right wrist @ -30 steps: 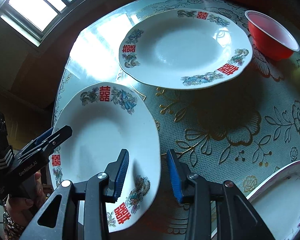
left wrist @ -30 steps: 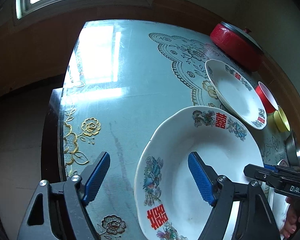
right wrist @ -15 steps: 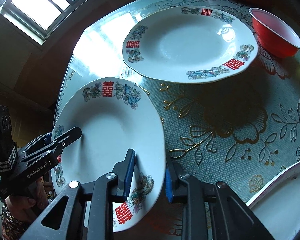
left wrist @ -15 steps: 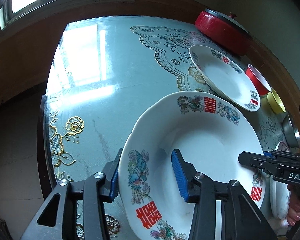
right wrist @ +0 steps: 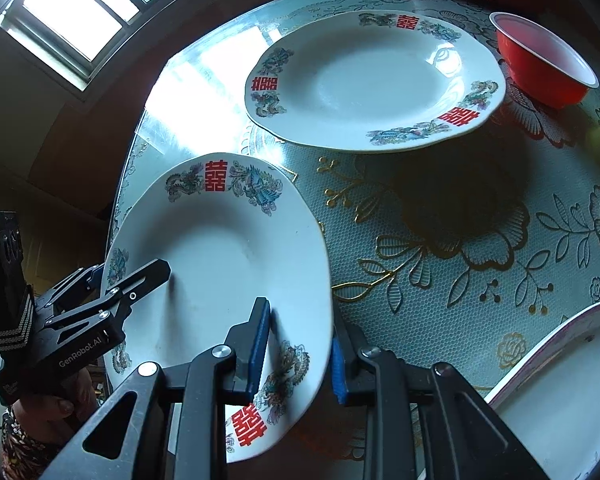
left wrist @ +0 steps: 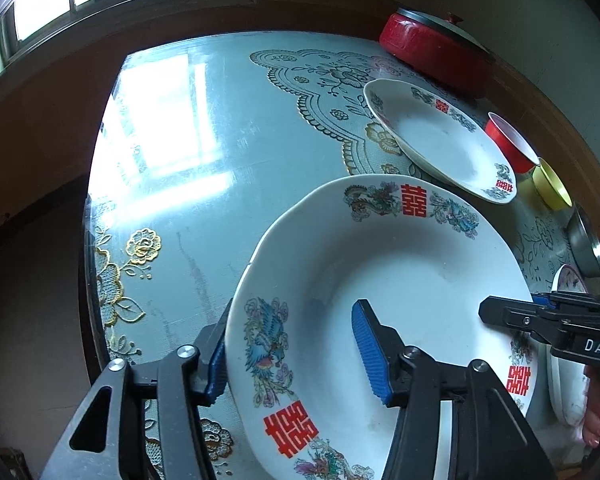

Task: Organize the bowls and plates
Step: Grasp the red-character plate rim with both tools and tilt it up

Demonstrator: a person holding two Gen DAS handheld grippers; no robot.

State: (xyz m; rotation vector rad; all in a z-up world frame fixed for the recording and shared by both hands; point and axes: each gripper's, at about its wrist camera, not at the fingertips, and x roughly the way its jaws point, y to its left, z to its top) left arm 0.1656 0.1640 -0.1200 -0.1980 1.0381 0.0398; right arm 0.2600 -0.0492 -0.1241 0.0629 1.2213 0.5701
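Observation:
A white plate (left wrist: 400, 280) with red characters and bird patterns lies at the table's near left edge. My left gripper (left wrist: 292, 356) straddles its left rim, one pad under the rim and one on the inner surface. Its jaws are opening slightly, with the rim still between them. In the right wrist view my right gripper (right wrist: 300, 340) is shut on the same plate (right wrist: 220, 264) at its right rim. The left gripper (right wrist: 128, 280) shows there at the far rim, the right gripper (left wrist: 512, 308) in the left wrist view. A matching plate (right wrist: 372, 80) sits farther back.
Behind the matching plate (left wrist: 440, 144) stand a red bowl (right wrist: 544, 60), a yellow bowl (left wrist: 552, 184), a steel bowl (left wrist: 584, 244) and a lidded red pot (left wrist: 432, 48). A pink-rimmed dish (right wrist: 560, 392) lies at the right. The glass-topped table (left wrist: 180, 160) ends at the left, under a window.
Both grippers went from standing open around the near plate's rims to closing on them. The left one slid in over the rim and rolled a little.

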